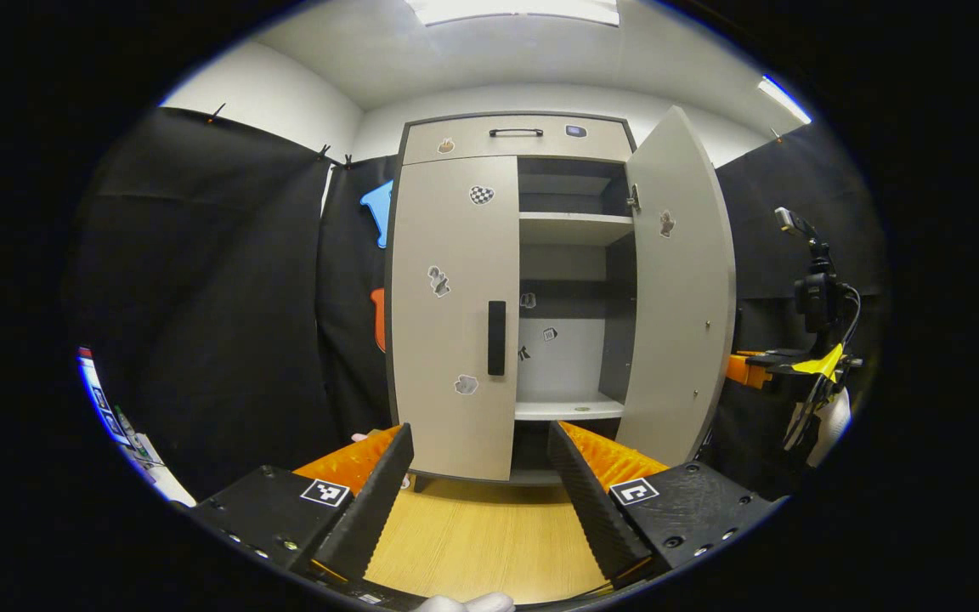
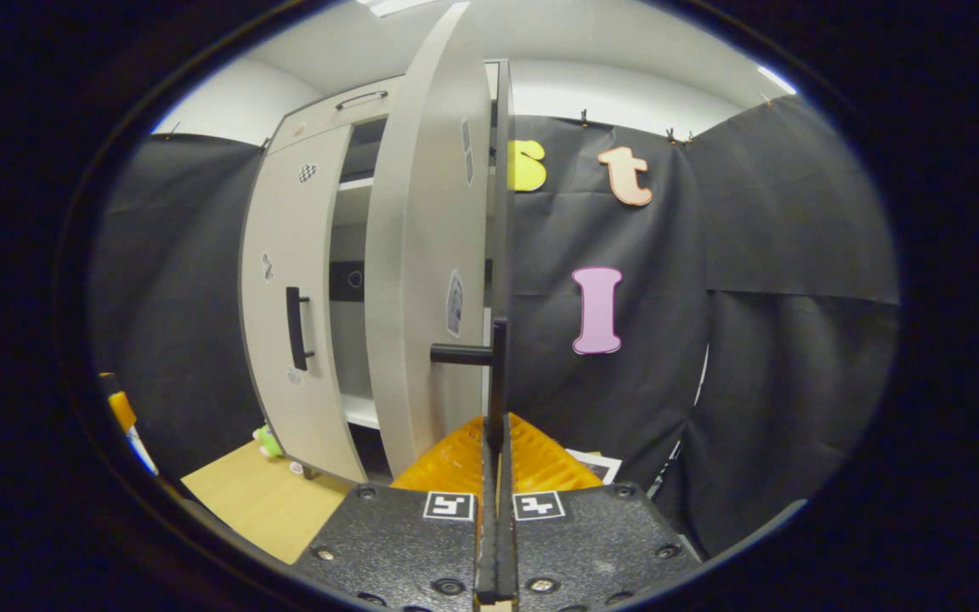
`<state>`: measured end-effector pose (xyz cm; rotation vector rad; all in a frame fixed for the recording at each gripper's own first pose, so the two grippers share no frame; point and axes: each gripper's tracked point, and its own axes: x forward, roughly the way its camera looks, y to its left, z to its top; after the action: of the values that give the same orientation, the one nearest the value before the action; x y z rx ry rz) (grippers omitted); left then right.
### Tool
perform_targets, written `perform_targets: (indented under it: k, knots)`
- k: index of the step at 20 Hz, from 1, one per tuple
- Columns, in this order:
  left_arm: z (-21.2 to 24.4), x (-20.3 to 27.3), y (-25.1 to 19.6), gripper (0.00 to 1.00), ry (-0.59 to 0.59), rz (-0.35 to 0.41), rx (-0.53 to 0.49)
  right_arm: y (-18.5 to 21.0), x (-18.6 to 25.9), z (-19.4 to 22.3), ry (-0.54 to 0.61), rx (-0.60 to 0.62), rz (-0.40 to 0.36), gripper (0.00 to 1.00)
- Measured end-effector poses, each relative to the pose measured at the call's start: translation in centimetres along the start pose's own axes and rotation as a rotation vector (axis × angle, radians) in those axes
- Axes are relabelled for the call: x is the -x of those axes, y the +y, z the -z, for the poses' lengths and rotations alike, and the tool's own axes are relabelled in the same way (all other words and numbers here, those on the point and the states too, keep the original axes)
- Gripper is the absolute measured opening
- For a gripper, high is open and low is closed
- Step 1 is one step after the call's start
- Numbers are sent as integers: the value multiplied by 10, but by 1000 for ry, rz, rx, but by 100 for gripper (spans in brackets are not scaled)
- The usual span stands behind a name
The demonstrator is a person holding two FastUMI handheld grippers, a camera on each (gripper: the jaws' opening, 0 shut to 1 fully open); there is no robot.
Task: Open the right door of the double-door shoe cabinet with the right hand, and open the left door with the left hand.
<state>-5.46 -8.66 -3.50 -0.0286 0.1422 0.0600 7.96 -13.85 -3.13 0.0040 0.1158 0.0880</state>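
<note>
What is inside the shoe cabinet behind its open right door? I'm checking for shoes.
Behind the right door, the shelves look bare apart from small stickers. The closed left door hides the other half.

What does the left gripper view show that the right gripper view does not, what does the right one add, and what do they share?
Left gripper view: the cabinet head-on, the open left gripper facing the left door, the inner face of the right door, and the right gripper at that door's far edge.
Right gripper view: the right door edge-on, the right gripper shut on its handle, and a green toy on the floor.
Both: left door shut, right door open, shelves inside.
</note>
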Motion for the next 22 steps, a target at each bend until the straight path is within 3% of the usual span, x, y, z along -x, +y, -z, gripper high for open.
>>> perform_targets:
  k: [2, 4, 7, 8, 9, 11, 12, 17, 22]
  knots:
    - [0, -1, 5, 95, 0, -1, 0, -3, 7, 0, 0, -4, 19, 3]
    - [-1, -7, 22, 95, -1, 1, 6, -8, 20, -4, -4, 0, 67, 10]
    - [-2, -14, 38, 95, -2, 15, 5, -12, 47, -19, -29, 13, 121, 47]
    - [-4, -17, 43, 95, -4, 19, 0, -7, 56, -22, -39, 6, 126, 52]
    - [-4, -21, 48, 95, -5, 27, -3, 3, 66, -26, -52, 3, 119, 70]
    - [-4, -29, 56, 95, -5, 47, -4, 18, 82, -26, -60, 15, 126, 92]
    - [-5, -34, 62, 95, -9, 55, -5, 30, 89, -28, -72, 12, 125, 96]
    - [4, -57, 84, 95, -5, 80, -32, 98, 104, -6, -75, -34, 72, 98]
    - [16, -92, 88, 95, -2, 113, -45, 155, 107, 32, -9, -34, 24, 99]
